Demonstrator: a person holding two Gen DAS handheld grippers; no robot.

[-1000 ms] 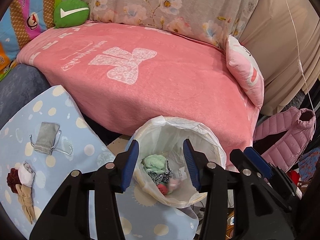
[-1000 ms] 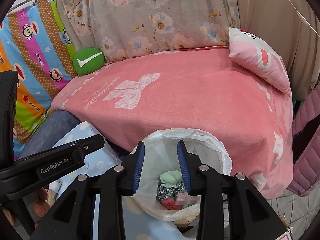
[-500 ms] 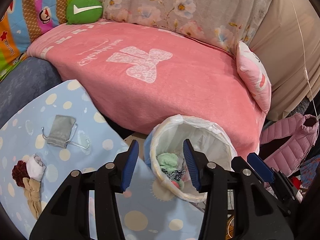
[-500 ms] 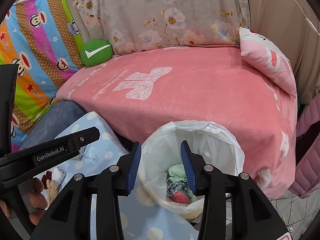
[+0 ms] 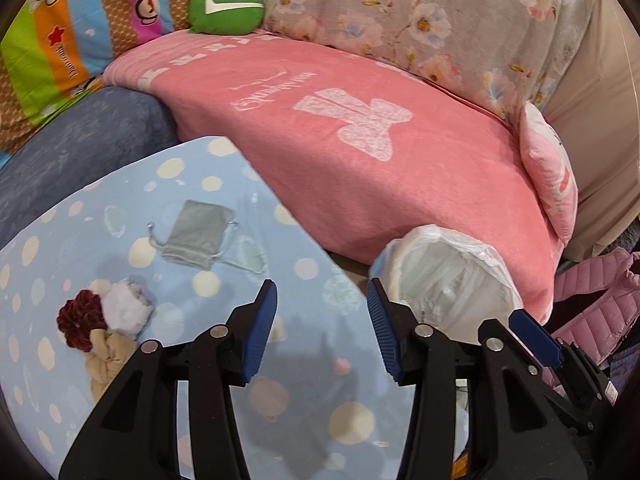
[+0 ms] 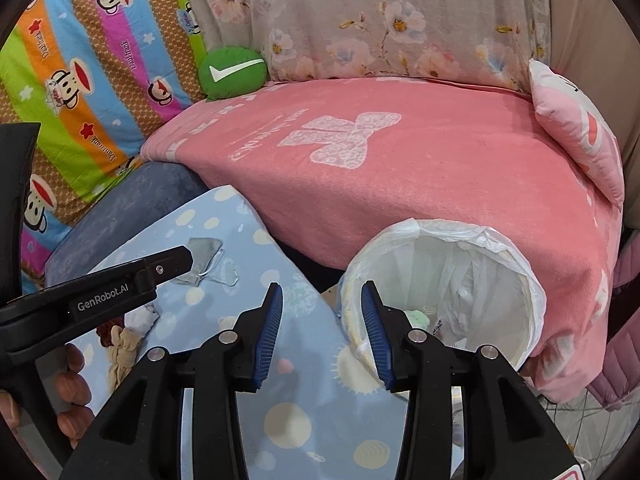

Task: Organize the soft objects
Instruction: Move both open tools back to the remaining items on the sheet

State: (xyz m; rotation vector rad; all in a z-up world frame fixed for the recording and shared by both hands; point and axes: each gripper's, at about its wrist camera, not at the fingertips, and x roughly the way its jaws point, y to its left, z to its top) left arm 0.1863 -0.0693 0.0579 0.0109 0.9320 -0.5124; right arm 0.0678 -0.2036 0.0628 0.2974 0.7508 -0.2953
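Note:
A grey drawstring pouch [image 5: 198, 236] [image 6: 204, 250] lies flat on a blue dotted cloth [image 5: 120, 200]. Nearer me on the cloth sits a small pile of dark red, white and beige soft pieces [image 5: 104, 320] [image 6: 124, 344]. My left gripper [image 5: 321, 285] hovers over bare cloth, right of both; its jaws are opening with nothing between them. My right gripper [image 6: 321, 288] is open and empty, over the cloth's right edge. Just right of it stands a bin with a white liner [image 6: 440, 226] [image 5: 440, 236], with a green soft piece [image 6: 418, 318] inside.
A pink blanket [image 5: 360, 128] covers the sofa behind, with a green cushion [image 5: 226, 8] at its back and a pink pillow [image 5: 552, 176] at its right end. A dark blue cushion [image 5: 80, 136] borders the cloth. A pink padded jacket [image 5: 600, 300] lies right of the bin.
Both views have swung left, off the bin and onto the blue cloth. The bin now lies right of both grippers; the pouch and pile sit nearer the centre. The right jaws have widened slightly.

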